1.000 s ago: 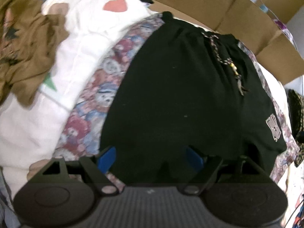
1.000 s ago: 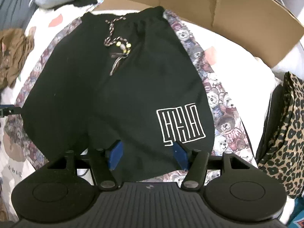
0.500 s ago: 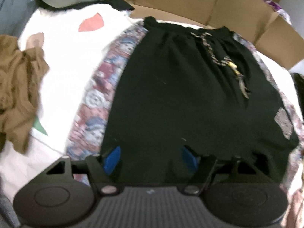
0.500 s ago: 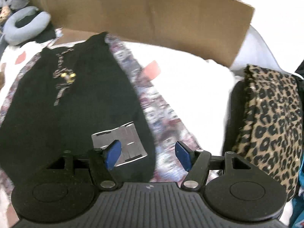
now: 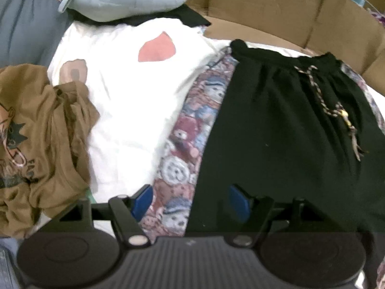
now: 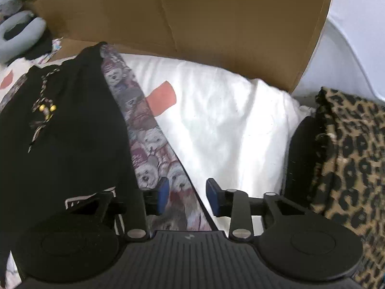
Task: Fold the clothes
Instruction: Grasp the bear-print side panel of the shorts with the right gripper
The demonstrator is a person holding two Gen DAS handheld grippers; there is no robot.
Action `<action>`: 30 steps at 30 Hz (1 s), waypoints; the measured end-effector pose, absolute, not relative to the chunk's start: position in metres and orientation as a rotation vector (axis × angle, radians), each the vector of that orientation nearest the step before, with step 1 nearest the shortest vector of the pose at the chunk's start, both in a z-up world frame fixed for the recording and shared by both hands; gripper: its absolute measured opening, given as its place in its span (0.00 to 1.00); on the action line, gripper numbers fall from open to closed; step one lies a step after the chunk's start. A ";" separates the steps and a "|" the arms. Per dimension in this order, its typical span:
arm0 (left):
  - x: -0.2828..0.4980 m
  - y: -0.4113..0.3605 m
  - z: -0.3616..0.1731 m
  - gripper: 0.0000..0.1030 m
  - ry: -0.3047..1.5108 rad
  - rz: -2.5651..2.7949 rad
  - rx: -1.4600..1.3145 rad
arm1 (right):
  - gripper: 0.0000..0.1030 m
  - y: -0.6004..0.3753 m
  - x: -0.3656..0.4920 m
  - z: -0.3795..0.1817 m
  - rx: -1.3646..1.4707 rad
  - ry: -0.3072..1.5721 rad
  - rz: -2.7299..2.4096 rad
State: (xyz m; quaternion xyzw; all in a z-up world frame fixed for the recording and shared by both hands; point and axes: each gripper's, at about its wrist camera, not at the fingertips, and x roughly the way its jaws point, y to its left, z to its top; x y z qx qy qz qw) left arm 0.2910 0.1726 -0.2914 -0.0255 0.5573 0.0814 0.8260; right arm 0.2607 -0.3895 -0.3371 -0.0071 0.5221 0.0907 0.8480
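Black shorts flat on white bedding, cardboard behind.

Left two-finger gripper with blue pads: shifted from over the middle of the black drawstring shorts to their left side edge, now straddling that edge and the bear-print fabric strip beneath; jaws slightly narrower than a second ago, nothing pinched. Right two-finger gripper with blue pads: shifted from over the shorts' white-logo leg to their right side edge, lower and nearer the bear-print strip and white bedsheet; jaws closing, the pads not yet pressing on fabric.
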 end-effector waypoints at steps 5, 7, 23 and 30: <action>0.304 0.183 -0.295 0.75 1.184 0.199 -0.077 | 0.28 -0.387 0.282 -0.357 -0.013 1.145 0.174; 0.308 0.186 -0.297 0.75 1.183 0.200 -0.083 | 0.28 -0.389 0.287 -0.361 0.016 1.161 0.182; 0.323 0.205 -0.306 0.75 1.173 0.197 -0.057 | 0.00 -0.350 0.283 -0.369 -0.235 1.193 0.153; 0.329 0.208 -0.310 0.74 1.178 0.174 -0.037 | 0.00 -0.354 0.282 -0.370 -0.237 1.199 0.118</action>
